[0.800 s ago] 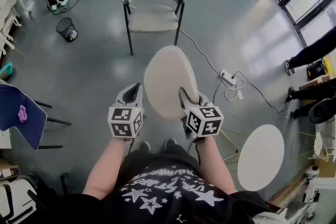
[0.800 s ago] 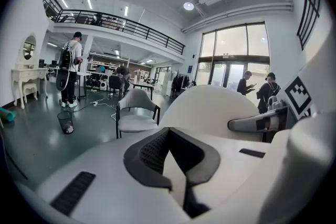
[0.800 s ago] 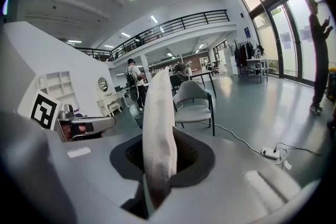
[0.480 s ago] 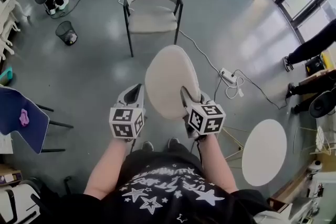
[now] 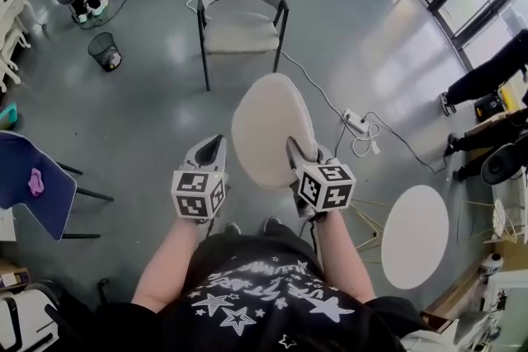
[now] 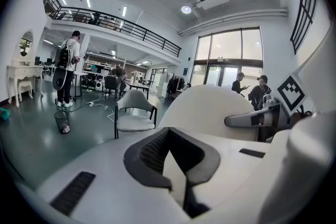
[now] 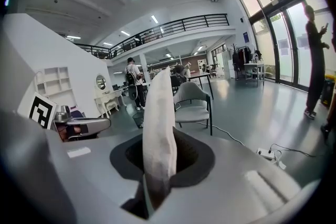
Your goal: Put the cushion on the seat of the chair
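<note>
Overhead, head view. One pale round cushion (image 5: 268,128) is carried edge-on and off the floor. The right gripper (image 5: 299,154) has its jaws clamped on the rim at the cushion's 5 o'clock, probably so the pad hangs free for carrying. The left gripper (image 5: 208,151) sits just beside the cushion at its 8 o'clock, apart from it, with its jaws together on nothing. One grey chair (image 5: 239,25), its seat bare, stands well apart at 12 o'clock, so the cushion has yet to reach it. Also counted are one waste bin (image 5: 104,50) at 10 o'clock, one blue chair (image 5: 33,185) at 9 o'clock, one round white worktop (image 5: 414,235) at 4 o'clock and one power strip (image 5: 356,122) at 3 o'clock.

Left gripper view. The two jaws meet and hold nothing. The grey chair lies ahead at 10 o'clock, and the cushion fills the 2 o'clock side, with the other gripper's jaw laid on it.

Right gripper view. The cushion stands upright between the two jaws, pinched at its lower edge, a thin grip that likely suits a soft, light pad. The grey chair shows just past it at 1 o'clock. Both grippers face the chair, as suits an approach.
</note>
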`<state>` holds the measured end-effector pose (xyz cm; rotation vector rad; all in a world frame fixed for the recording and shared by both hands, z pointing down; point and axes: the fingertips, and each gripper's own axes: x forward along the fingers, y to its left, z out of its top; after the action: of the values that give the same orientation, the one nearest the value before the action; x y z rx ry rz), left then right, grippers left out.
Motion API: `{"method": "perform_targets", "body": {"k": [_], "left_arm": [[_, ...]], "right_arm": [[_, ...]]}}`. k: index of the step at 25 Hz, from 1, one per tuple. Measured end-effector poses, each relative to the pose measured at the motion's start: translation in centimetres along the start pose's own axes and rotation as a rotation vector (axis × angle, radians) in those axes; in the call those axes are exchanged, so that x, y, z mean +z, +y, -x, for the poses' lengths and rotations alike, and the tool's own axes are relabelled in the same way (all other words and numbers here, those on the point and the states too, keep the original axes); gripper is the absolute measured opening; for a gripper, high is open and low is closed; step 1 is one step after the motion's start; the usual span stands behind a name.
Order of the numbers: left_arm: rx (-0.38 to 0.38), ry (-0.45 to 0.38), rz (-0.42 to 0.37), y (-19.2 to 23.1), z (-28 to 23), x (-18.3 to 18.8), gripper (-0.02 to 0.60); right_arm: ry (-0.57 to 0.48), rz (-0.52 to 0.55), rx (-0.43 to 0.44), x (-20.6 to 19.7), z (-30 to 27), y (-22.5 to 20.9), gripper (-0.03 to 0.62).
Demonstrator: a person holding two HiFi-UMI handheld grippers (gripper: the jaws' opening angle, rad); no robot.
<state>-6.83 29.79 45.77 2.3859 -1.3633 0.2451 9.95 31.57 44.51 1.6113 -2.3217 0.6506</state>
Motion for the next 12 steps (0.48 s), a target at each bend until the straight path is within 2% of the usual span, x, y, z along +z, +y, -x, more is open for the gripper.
{"method": "perform_targets", "body": {"k": [5,12], "left_arm": [[0.0,-0.024,0.012,1.5,1.9,0.1,0.006],[0.004,0.007,0.035,2.5,2.6,-1.5,0.006]], "right_arm": [[-0.046,-0.022,-0.006,0.6,0.5,1.6,0.058],[-0.003,-0.08,-0.026,-1.8,1.1,1.3,0.058]]}}
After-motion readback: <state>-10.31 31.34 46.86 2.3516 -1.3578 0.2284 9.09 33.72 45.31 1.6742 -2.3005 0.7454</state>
